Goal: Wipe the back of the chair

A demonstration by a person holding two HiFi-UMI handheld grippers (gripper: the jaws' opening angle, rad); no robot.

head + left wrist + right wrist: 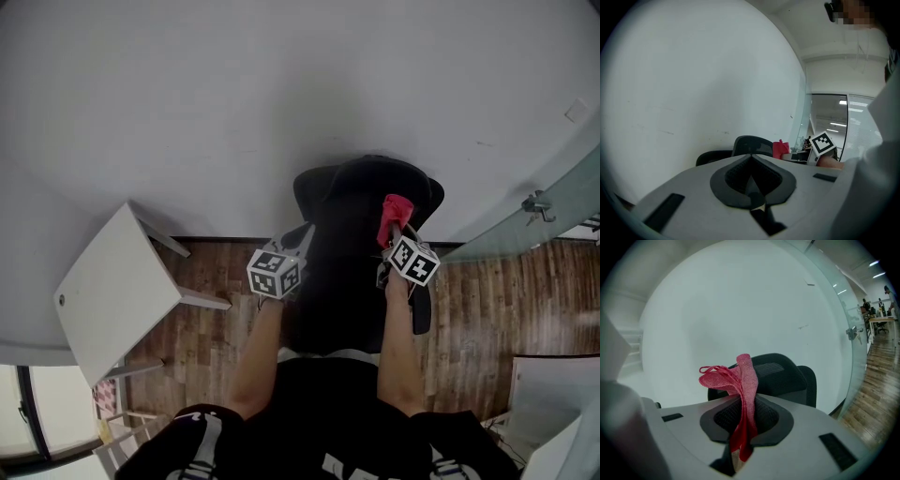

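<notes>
Chair back (pixel 361 202) sits dead ahead against the white wall (pixel 234 112), its top edge running 9 to 3 o'clock. Right gripper (pixel 743 427) is clamped on the red cloth (pixel 743 376) with the chair at its 12 o'clock, and it looks nearer than the left gripper (pixel 752 180). That one's pinched closed on nothing, chair around 1 o'clock. Right does the wiping, I'd guess.

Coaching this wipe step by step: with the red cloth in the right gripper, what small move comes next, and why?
Probably ease the right gripper forward until the red cloth presses on the chair back. The cloth is clamped in it, seemingly short of the chair ahead; the left gripper is shut and empty.
</notes>
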